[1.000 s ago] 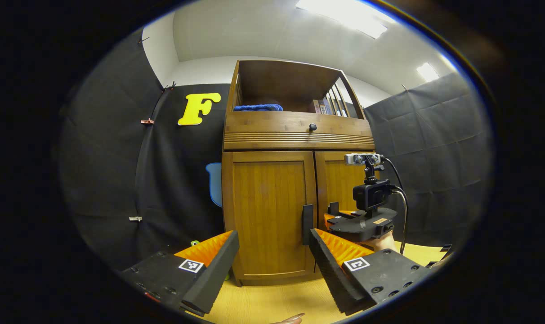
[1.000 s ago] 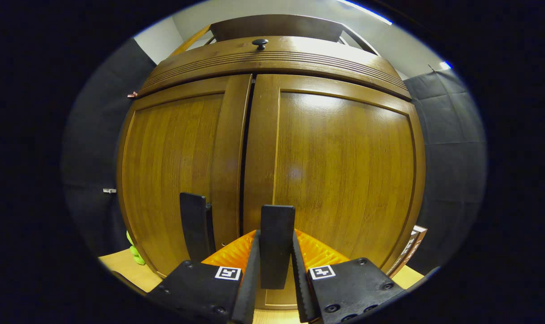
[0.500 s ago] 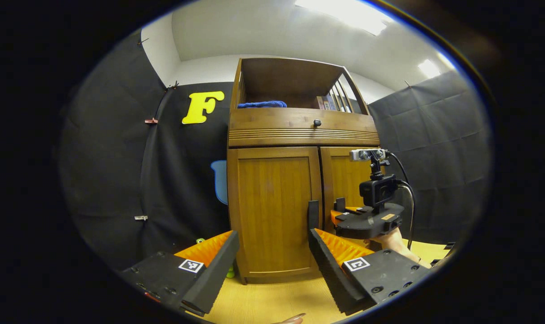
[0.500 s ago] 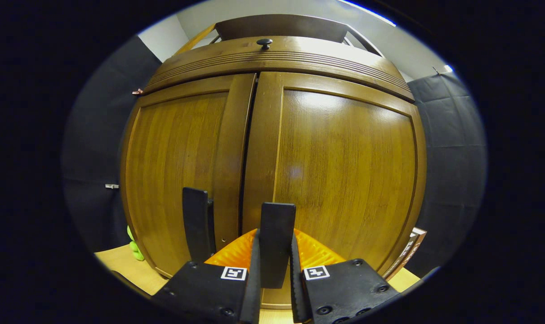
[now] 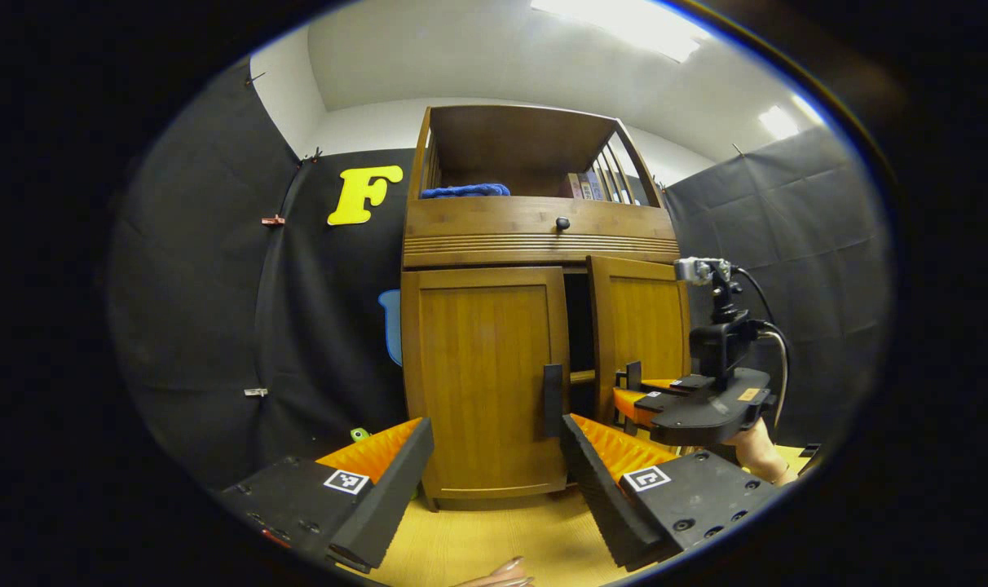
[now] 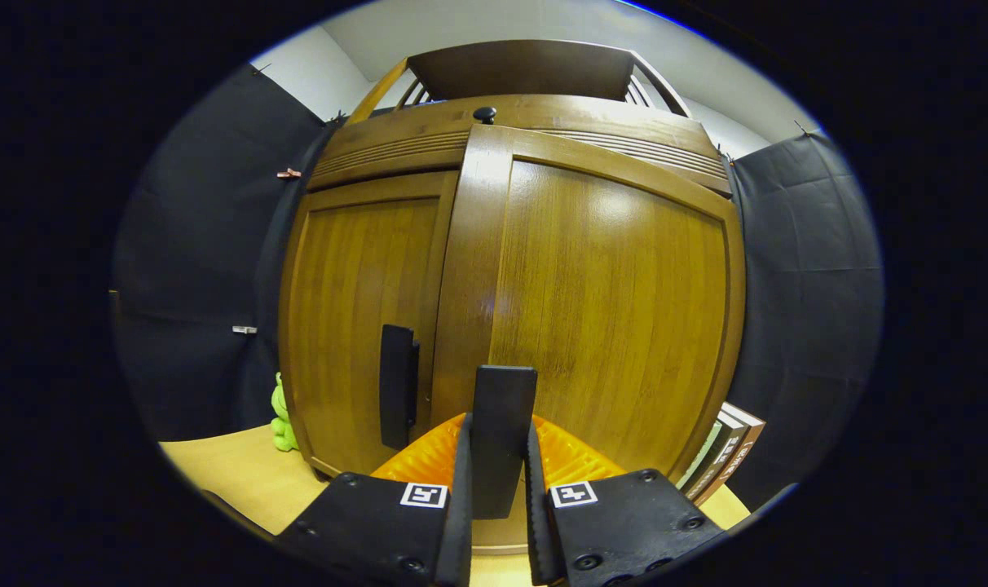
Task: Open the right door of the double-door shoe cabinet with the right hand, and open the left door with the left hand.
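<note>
The wooden shoe cabinet point(image 5: 535, 244) stands ahead. Its left door point(image 5: 486, 375) is closed, and a black handle point(image 5: 552, 399) sits at its inner edge. The right door point(image 5: 641, 326) is swung partly out, leaving a dark gap beside it. My left gripper point(image 5: 494, 444) is open, a little short of the left door and apart from it. In the right gripper view, my right gripper point(image 6: 498, 432) is shut on the right door's black handle point(image 6: 504, 399). That door point(image 6: 616, 310) stands forward of the left door point(image 6: 363, 310). The right gripper point(image 5: 629, 390) also appears in the left gripper view, held by a hand.
A drawer with a black knob point(image 5: 562, 222) runs above the doors. The open shelf holds a blue cloth point(image 5: 465, 191) and books point(image 5: 588, 187). A green toy point(image 6: 280, 412) lies left of the cabinet, and books point(image 6: 722, 456) lean at its right. The surface point(image 5: 502, 546) is light wood.
The right door has swung from closed to partly open, pulled by my right gripper, which moved back and to the right. The left gripper stays open and has barely moved.
</note>
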`<action>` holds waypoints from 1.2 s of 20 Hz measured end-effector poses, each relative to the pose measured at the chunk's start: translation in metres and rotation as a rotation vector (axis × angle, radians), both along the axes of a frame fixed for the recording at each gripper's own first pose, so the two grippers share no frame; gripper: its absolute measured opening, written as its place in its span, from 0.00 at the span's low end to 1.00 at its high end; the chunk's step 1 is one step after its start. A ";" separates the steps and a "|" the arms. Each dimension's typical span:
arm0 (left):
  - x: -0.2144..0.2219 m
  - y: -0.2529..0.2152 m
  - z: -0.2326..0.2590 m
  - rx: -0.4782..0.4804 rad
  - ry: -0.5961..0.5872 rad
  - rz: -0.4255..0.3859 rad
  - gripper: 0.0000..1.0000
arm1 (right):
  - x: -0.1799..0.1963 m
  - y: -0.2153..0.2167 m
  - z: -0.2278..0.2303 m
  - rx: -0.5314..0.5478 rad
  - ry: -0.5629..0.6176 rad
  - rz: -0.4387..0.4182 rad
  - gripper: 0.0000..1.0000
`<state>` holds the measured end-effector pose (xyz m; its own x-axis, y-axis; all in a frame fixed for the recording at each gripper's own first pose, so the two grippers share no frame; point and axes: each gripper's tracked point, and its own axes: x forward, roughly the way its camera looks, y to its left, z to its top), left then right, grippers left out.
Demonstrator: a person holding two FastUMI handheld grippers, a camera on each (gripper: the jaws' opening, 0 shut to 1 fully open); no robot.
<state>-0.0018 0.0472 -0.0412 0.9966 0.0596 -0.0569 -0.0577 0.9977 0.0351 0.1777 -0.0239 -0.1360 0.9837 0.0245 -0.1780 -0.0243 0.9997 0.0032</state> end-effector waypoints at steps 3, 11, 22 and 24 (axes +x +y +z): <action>-0.002 -0.015 -0.005 0.021 0.017 -0.008 0.98 | -0.022 -0.008 0.006 -0.002 0.005 0.022 0.27; -0.007 -0.056 0.002 -0.007 -0.004 -0.064 0.97 | -0.075 -0.038 0.019 -0.018 0.010 0.038 0.27; -0.005 -0.107 -0.008 -0.016 0.030 -0.140 0.97 | -0.128 -0.098 0.032 -0.060 0.009 -0.026 0.30; -0.003 -0.117 -0.008 -0.027 0.031 -0.157 0.97 | -0.136 -0.112 0.033 -0.056 0.006 -0.048 0.30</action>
<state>-0.0049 -0.0698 -0.0493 0.9913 -0.0983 -0.0870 0.0993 0.9950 0.0079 0.0413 -0.1362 -0.1026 0.9825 -0.0332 -0.1833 0.0238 0.9983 -0.0531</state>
